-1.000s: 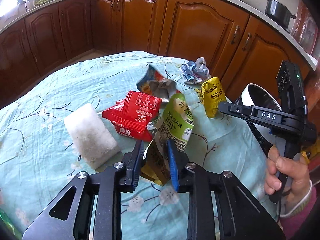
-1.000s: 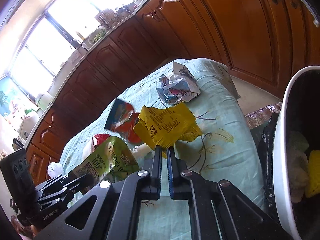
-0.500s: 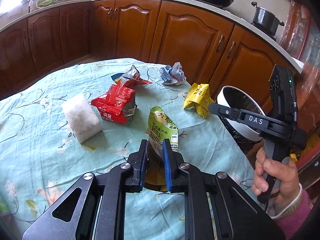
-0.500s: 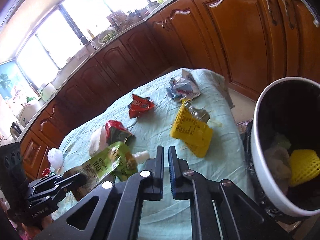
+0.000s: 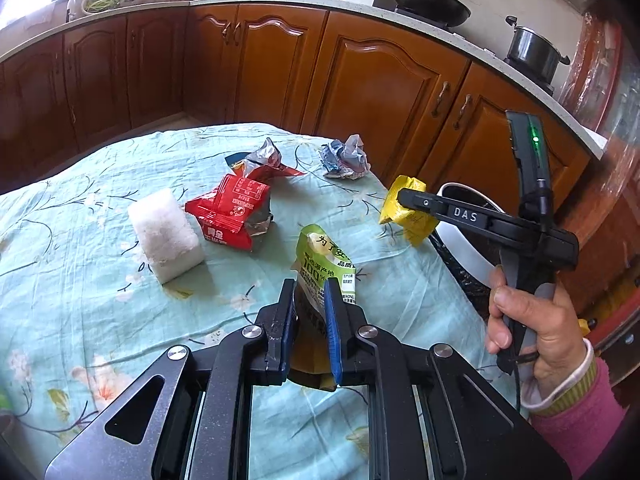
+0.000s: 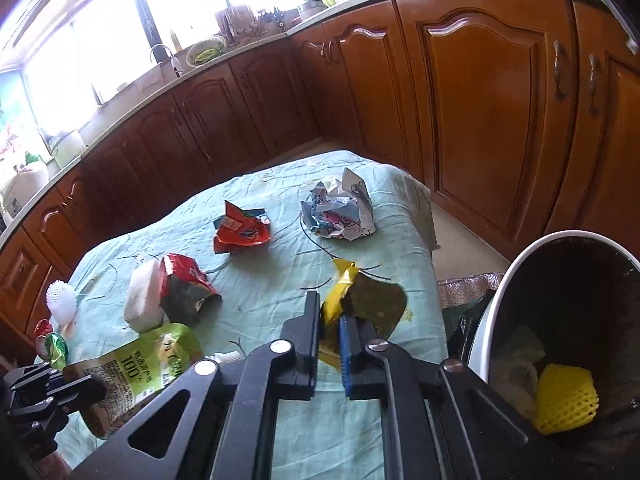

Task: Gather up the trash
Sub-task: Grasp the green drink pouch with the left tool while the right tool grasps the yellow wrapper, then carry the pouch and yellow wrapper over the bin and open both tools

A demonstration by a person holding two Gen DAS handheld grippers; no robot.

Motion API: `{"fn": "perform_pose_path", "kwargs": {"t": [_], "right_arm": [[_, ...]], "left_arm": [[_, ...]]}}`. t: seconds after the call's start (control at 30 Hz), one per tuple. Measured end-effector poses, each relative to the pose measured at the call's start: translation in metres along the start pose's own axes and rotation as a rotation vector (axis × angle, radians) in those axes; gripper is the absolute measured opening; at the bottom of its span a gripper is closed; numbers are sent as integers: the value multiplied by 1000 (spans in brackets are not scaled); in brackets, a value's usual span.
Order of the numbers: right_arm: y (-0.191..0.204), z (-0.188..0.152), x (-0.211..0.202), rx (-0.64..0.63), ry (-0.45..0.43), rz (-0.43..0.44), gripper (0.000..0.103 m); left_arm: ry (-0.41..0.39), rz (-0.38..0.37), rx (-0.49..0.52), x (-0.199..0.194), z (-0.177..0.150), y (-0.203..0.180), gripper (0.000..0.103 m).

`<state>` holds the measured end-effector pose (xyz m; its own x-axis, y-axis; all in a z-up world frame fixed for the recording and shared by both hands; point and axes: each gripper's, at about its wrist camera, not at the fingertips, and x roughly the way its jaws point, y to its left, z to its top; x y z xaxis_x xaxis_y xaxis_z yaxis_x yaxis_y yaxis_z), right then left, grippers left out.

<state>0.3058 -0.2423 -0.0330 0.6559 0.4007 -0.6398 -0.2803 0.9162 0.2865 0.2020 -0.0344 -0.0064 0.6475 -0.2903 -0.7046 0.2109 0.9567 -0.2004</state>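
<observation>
Left gripper (image 5: 310,300): clamped on green pouch (image 5: 326,264), long axis upright, raised above table (image 5: 80,280)
Right gripper (image 6: 330,318): jaws just closed on yellow wrapper (image 6: 340,284), beside bin (image 6: 492,320)

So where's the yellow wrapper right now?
The yellow wrapper is pinched in the right gripper, lifted off the table's right edge beside the white bin. In the left wrist view it hangs right of the green pouch.
</observation>
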Motion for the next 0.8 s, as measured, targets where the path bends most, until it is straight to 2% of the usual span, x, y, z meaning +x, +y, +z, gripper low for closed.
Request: {"fn": "perform_pose_path", "kwargs": {"t": [0.2, 0.4, 0.57, 0.7, 0.8], "right_arm": [[-1, -9, -51, 51, -65, 76, 5], [-12, -21, -89, 95, -110, 81, 5], [-26, -33, -107, 139, -114, 90, 5], [-31, -47, -110, 161, -95, 104, 5], [-33, -57, -110, 172, -80, 116, 5]], "left_arm": [[-31, -14, 39, -7, 5, -19, 11], [-59, -43, 73, -13, 12, -41, 8], [-70, -58, 106, -15, 15, -56, 7], [-25, -70, 135, -8, 7, -61, 7], [44, -55, 148, 0, -7, -57, 7]]}}
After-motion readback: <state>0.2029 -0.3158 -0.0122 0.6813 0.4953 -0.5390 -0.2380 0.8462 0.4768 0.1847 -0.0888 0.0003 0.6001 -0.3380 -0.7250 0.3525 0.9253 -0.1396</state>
